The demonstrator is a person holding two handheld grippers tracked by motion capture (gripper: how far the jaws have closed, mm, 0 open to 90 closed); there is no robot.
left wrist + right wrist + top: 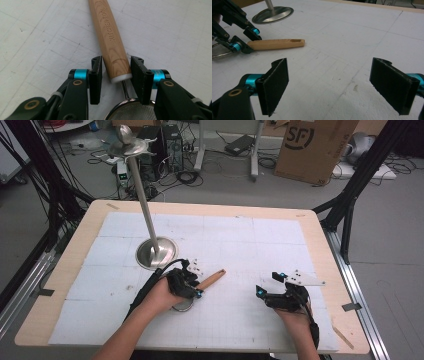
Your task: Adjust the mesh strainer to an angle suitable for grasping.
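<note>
A strainer lies on the white mat with its wooden handle point(212, 279) point(110, 42) point(275, 44) pointing to the far right. Its metal mesh bowl point(132, 110) point(182, 306) sits under my left hand. My left gripper point(197, 287) point(116, 66) is shut on the handle's white-capped end, a pad against each side. Farther off in the right gripper view, the left gripper point(245, 40) holds that same end. My right gripper point(268, 284) point(329, 85) hovers low over bare mat to the right, open wide with nothing between its pads.
A metal stand with a round base point(156, 252) point(273, 13) and a tall leaning pole point(142, 195) rises just behind the left hand. The wooden table edge point(320, 235) frames the mat. A cardboard box point(312, 145) and computer towers point(160, 145) stand on the floor beyond.
</note>
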